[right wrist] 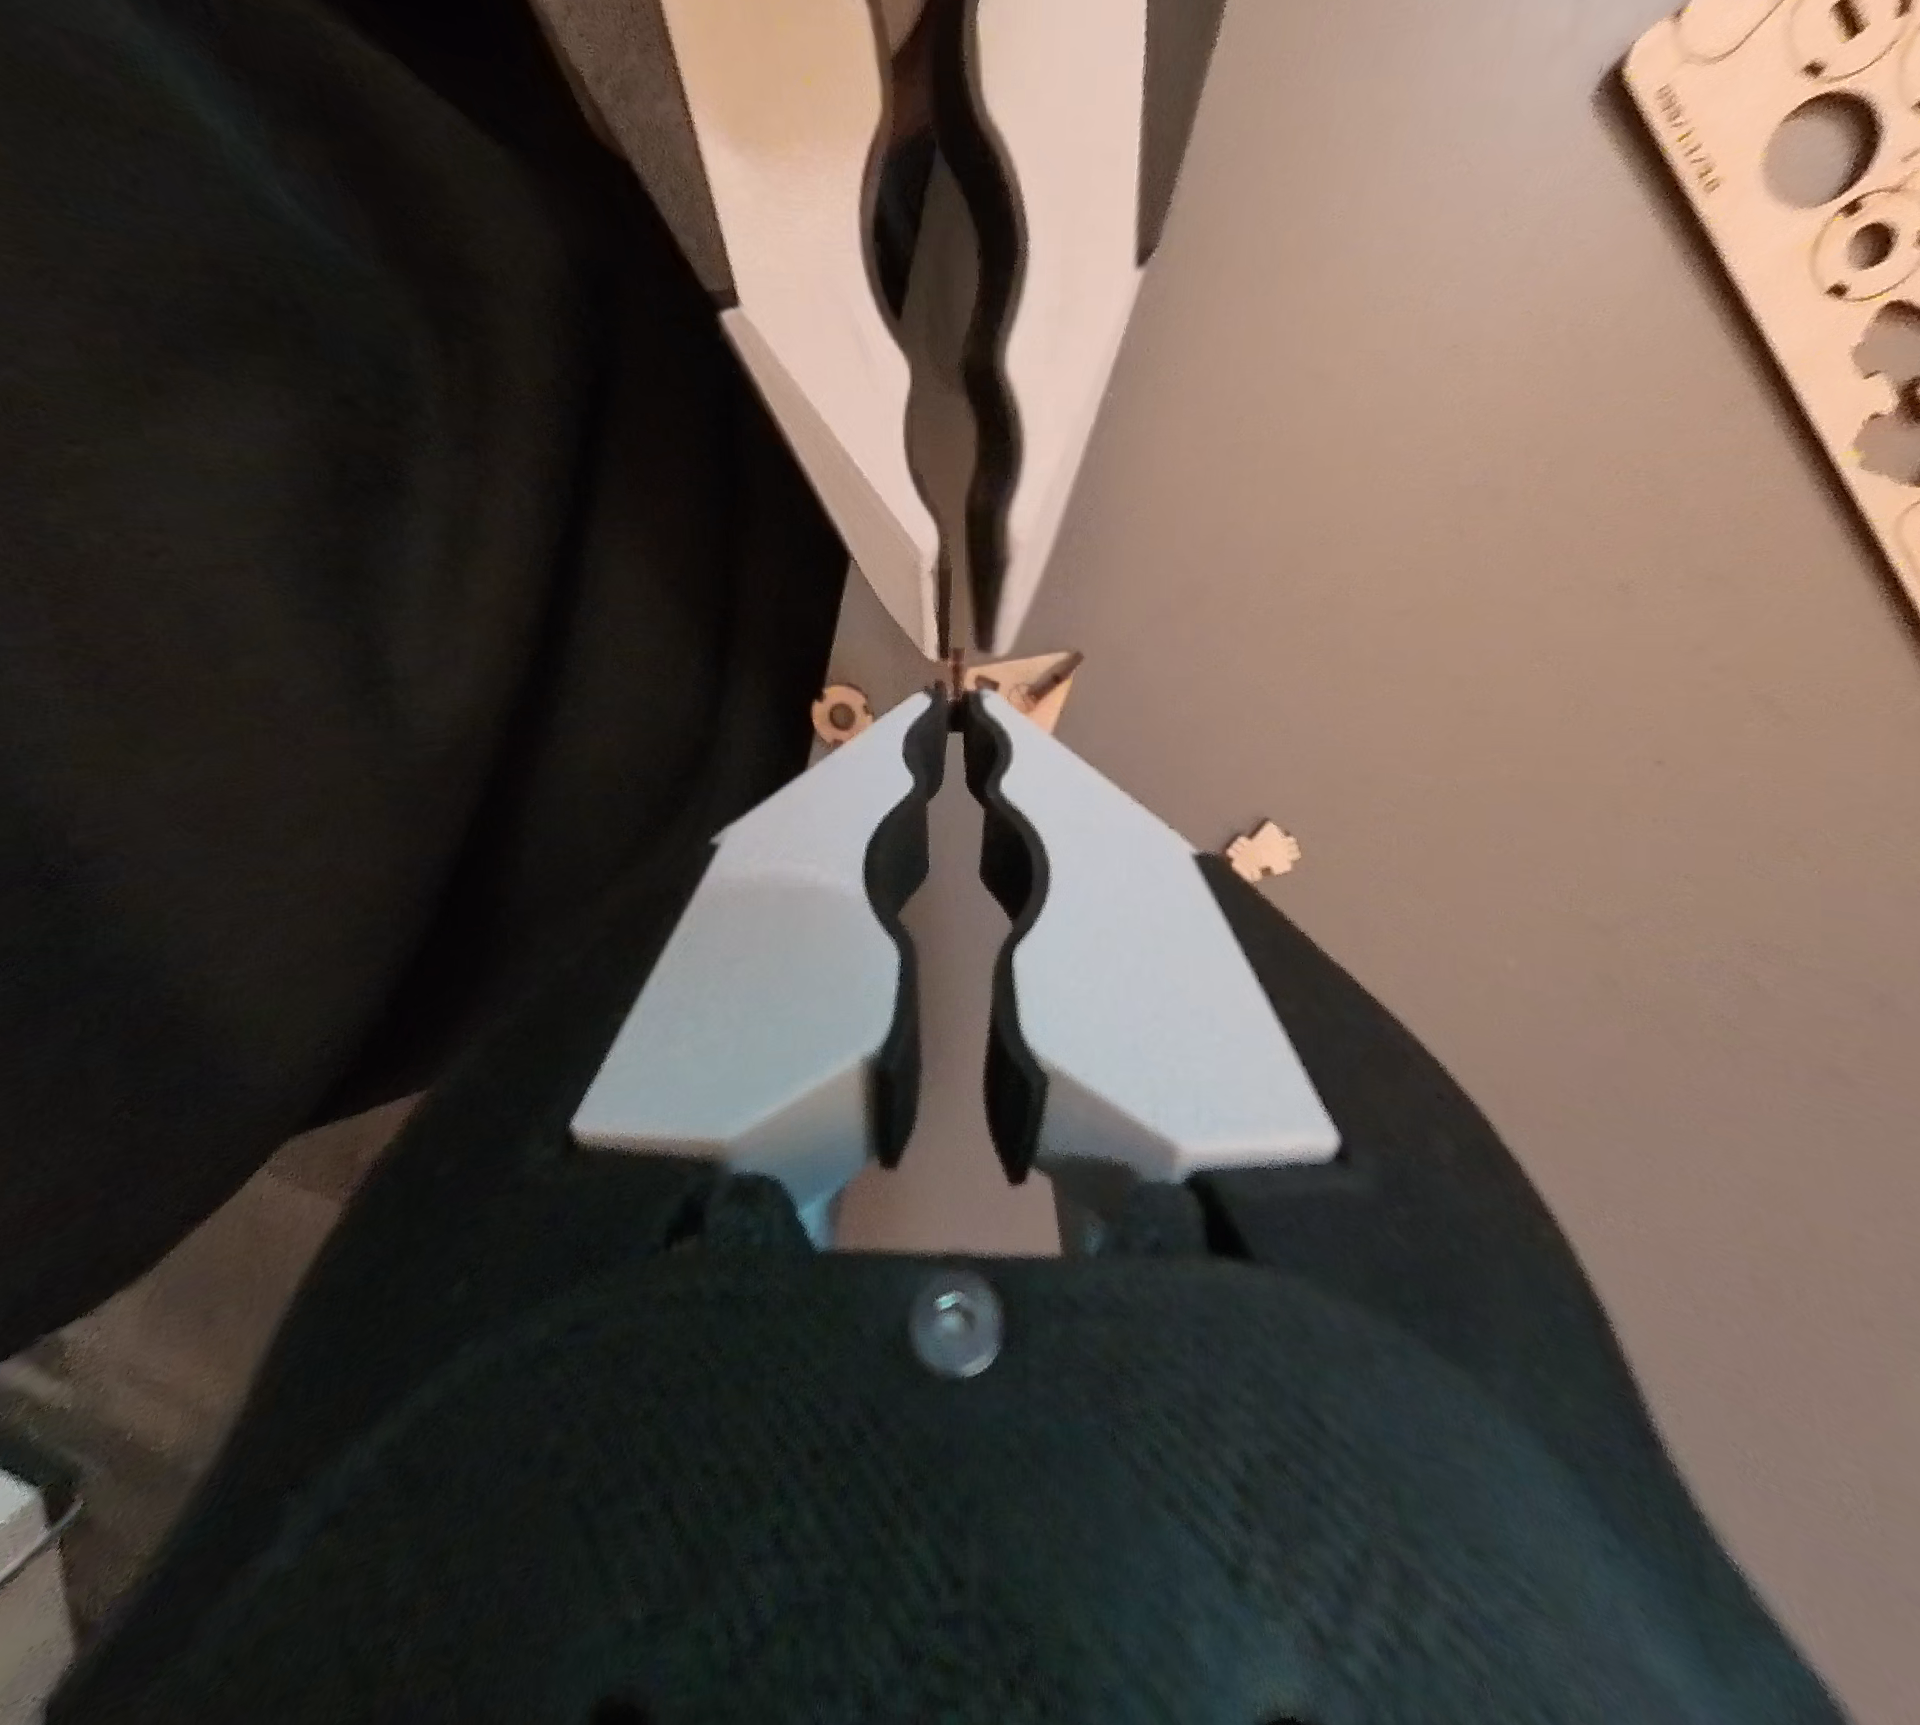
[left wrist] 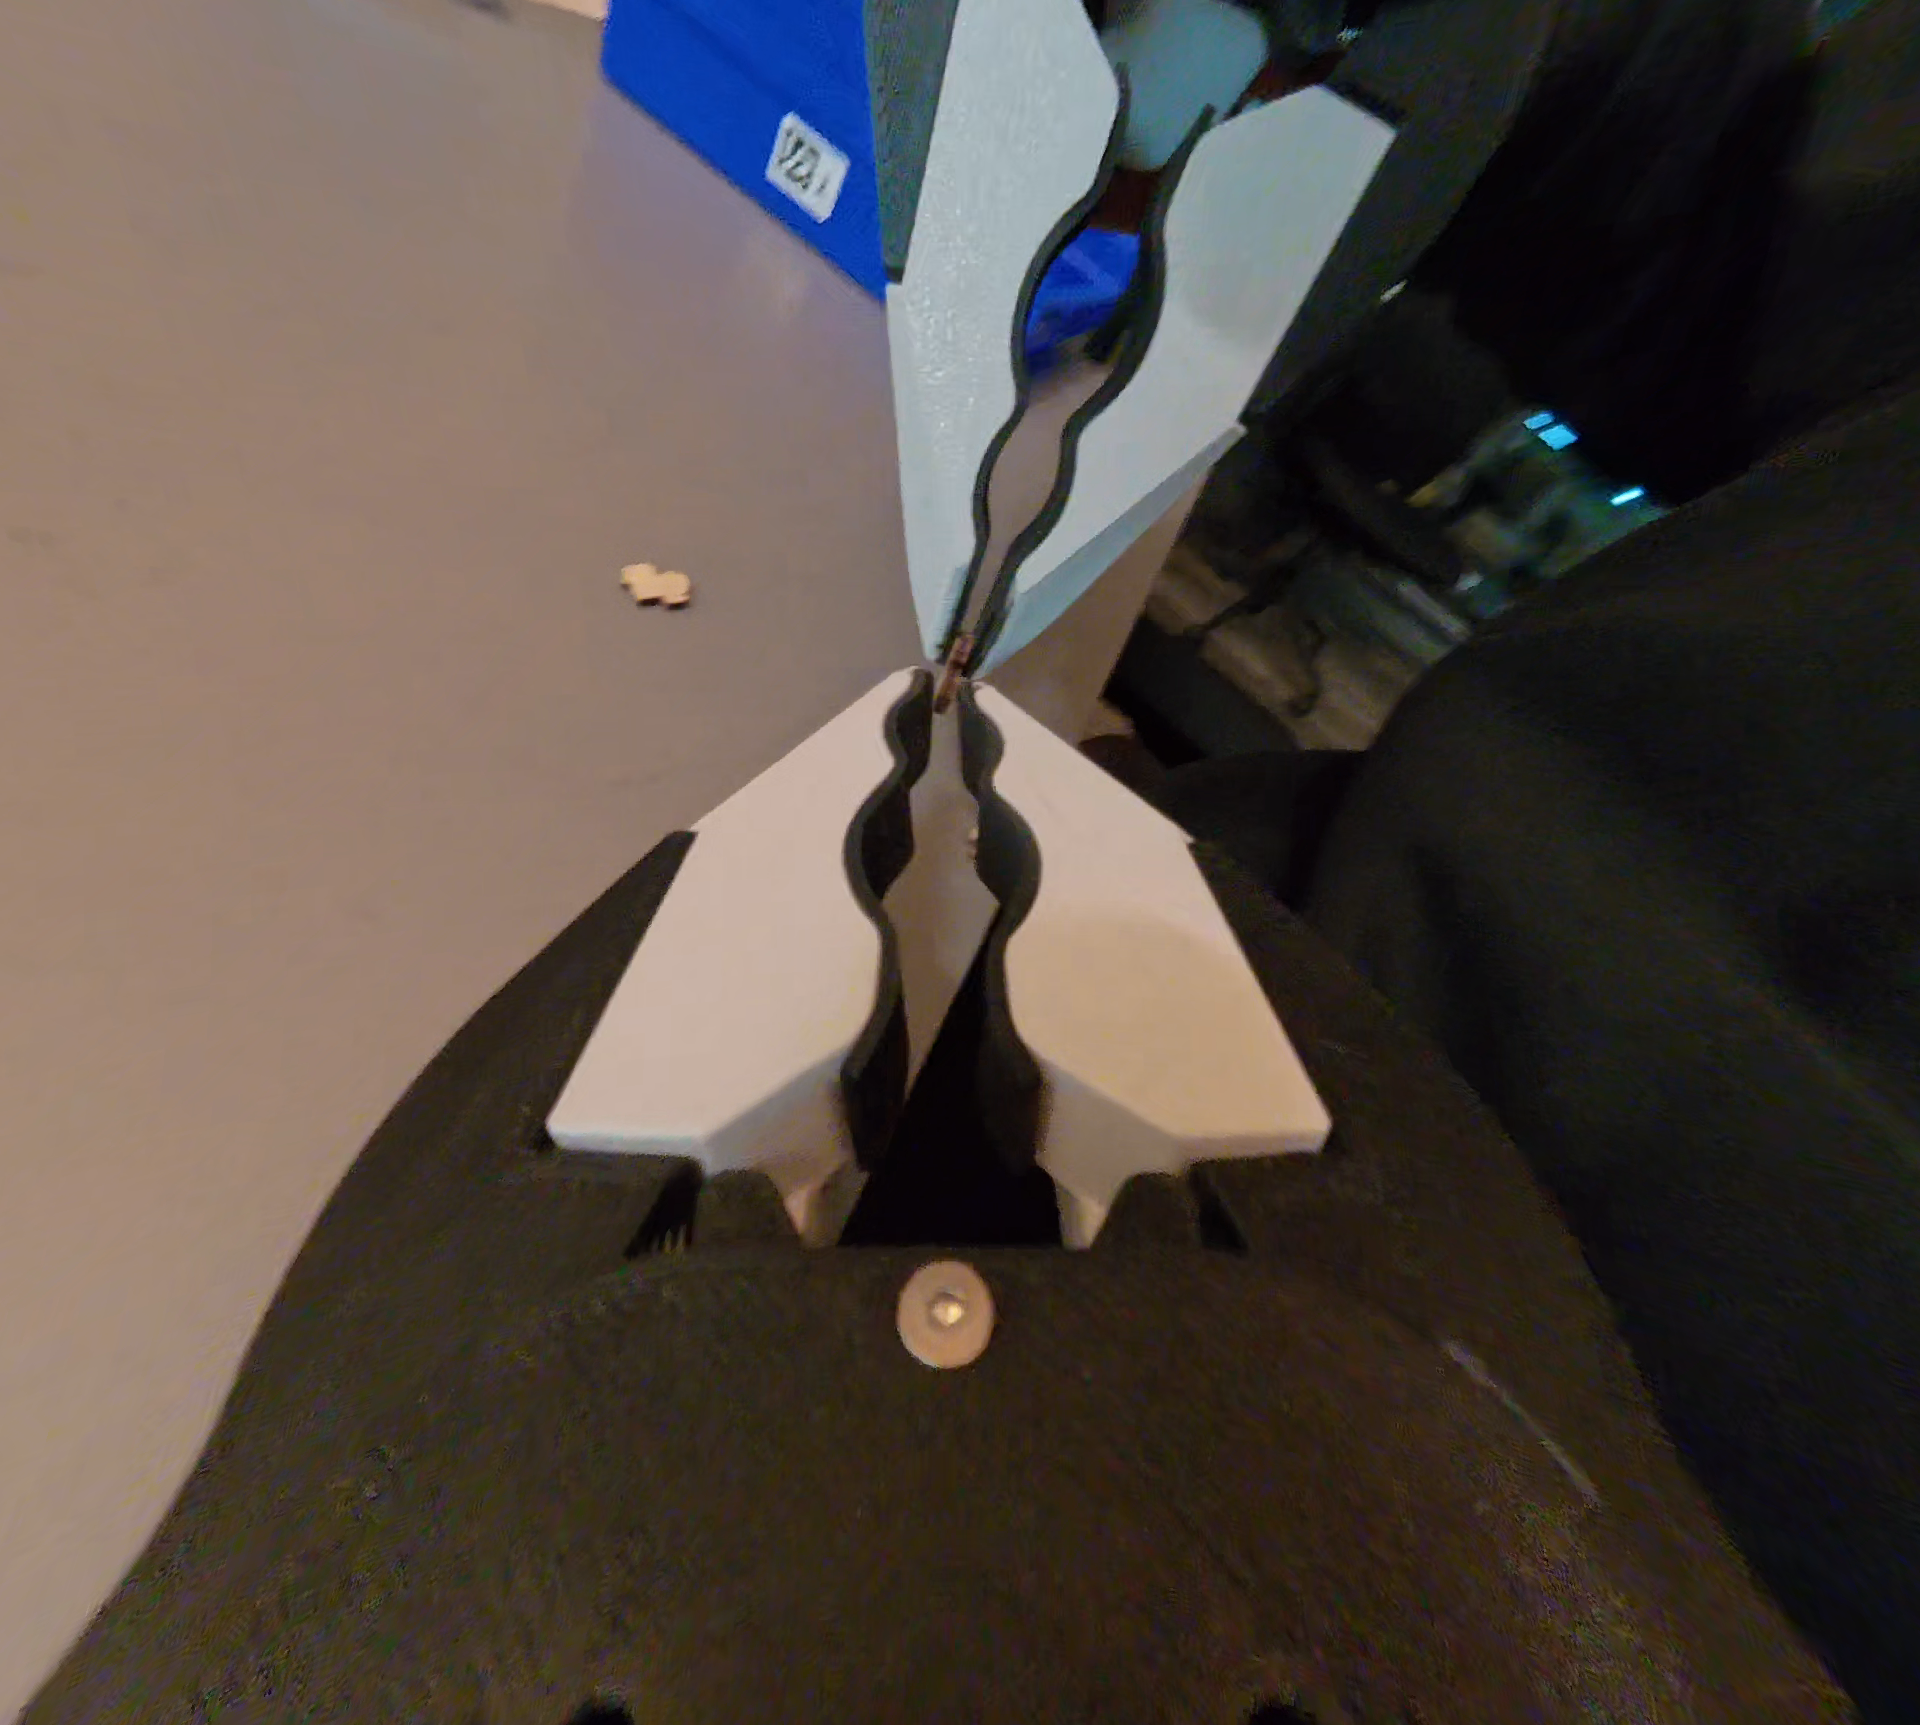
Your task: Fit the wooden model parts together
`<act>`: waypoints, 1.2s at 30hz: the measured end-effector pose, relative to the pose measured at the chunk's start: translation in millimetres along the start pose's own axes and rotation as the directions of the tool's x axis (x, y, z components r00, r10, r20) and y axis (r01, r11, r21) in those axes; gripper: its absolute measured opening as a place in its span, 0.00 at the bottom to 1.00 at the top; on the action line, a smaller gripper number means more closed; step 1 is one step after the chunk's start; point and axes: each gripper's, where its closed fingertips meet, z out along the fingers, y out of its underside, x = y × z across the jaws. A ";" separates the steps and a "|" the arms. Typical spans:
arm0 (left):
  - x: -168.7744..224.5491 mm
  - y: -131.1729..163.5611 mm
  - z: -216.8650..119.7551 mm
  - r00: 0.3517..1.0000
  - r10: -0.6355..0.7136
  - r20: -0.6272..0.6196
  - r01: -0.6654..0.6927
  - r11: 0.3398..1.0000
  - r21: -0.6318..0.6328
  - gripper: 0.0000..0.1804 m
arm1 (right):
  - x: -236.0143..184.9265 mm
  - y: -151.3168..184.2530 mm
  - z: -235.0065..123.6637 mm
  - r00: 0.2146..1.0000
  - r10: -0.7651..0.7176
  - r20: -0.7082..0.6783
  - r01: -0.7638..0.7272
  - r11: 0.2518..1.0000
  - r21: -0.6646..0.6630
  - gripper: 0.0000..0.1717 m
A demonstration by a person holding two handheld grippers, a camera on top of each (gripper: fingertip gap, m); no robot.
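Note:
My left gripper (left wrist: 945, 693) and my right gripper (left wrist: 966, 636) meet tip to tip above the grey table (left wrist: 312, 428). A small thin brown wooden piece (left wrist: 952, 676) stands edge-on between them. Its upper end sits in the right gripper's shut tips, and its lower end is pinched between the left gripper's tips. In the right wrist view the right gripper (right wrist: 953, 711) is shut on the same piece (right wrist: 954, 669), and the left gripper (right wrist: 964, 626) comes down from above onto it.
A loose wooden piece (left wrist: 655, 584) lies on the table, with a blue bin (left wrist: 727, 34) behind it. A wooden sheet with cut-outs (right wrist: 1787, 200), a small ring piece (right wrist: 836, 711), a triangular piece (right wrist: 1029, 683) and another bit (right wrist: 1262, 849) lie there. A person's dark clothing (right wrist: 312, 428) is close by. The tips of both grippers are at nearly the same place.

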 end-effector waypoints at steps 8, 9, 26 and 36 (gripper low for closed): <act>18.6 -24.1 -16.2 0.977 -0.099 -0.191 0.125 0.983 0.132 0.01 | -10.9 -20.5 -25.8 0.990 0.087 0.111 -0.113 0.960 0.257 0.00; 20.4 -26.7 -18.4 0.971 -0.108 -0.212 0.140 0.980 0.142 0.01 | -12.0 -23.1 -28.3 0.986 0.100 0.133 -0.135 0.949 0.285 0.00; 22.2 -35.7 -28.9 0.933 -0.171 -0.316 0.239 0.952 0.193 0.03 | -9.4 -38.5 -40.8 0.954 0.178 0.241 -0.271 0.858 0.437 0.00; 23.0 -41.5 -32.6 0.935 -0.159 -0.316 0.238 0.944 0.230 0.00 | -8.5 -45.1 -44.9 0.955 0.176 0.238 -0.275 0.824 0.495 0.04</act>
